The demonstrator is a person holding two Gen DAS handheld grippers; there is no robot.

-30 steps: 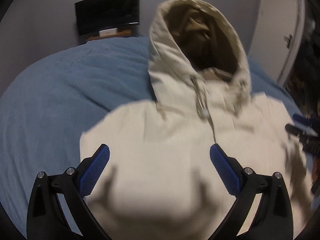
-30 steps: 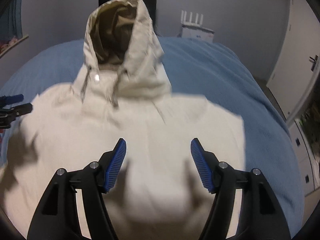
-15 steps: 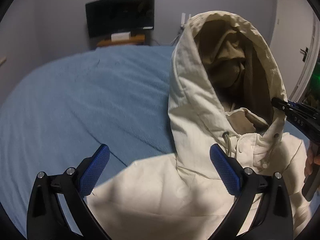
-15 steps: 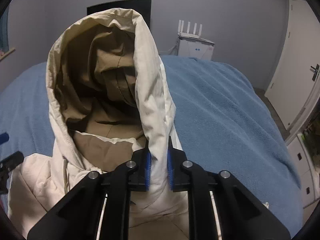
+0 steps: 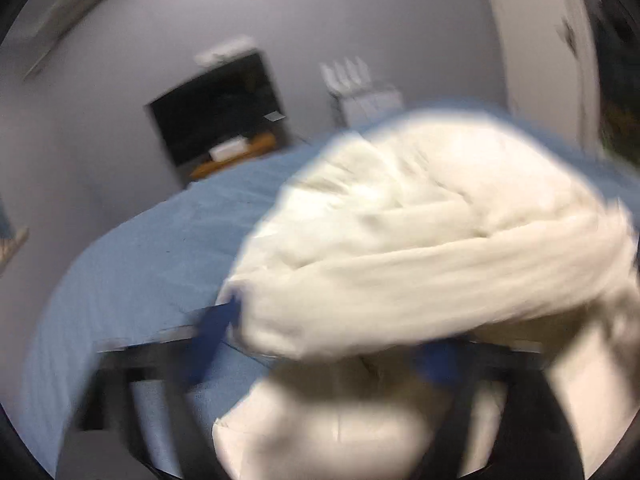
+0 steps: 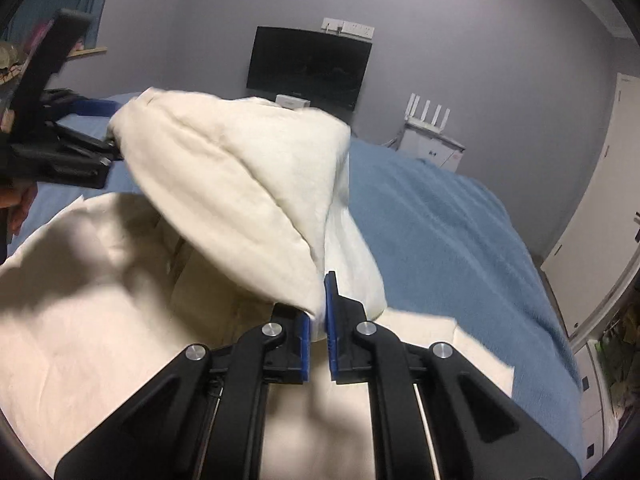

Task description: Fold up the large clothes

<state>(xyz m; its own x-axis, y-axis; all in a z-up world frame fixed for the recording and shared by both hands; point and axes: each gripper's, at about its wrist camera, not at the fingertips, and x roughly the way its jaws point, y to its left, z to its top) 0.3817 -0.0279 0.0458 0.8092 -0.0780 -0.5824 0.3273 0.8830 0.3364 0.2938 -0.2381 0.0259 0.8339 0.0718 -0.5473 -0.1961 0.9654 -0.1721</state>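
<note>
A cream hooded jacket (image 6: pixel 100 300) lies on a blue bed (image 6: pixel 440 232). Its hood (image 6: pixel 240 184) is lifted and turned over toward the jacket's body. My right gripper (image 6: pixel 318 328) is shut on the hood's right edge. The left gripper (image 6: pixel 80 152) shows at the left of the right wrist view, at the hood's far left edge. The left wrist view is blurred by motion: the hood (image 5: pixel 420 240) fills its right half, and its blue pads (image 5: pixel 216 332) stand apart with hood fabric across them. Whether they grip it I cannot tell.
A dark TV (image 6: pixel 308 66) hangs on the grey wall past the bed. A white router (image 6: pixel 428 114) stands on a small white unit to the right of it. A white door (image 6: pixel 608 184) and drawers are at the right.
The hood, upright half a second ago, has been pulled up and tipped over toward the jacket's body. The left gripper has swung quickly toward the hood's left edge.
</note>
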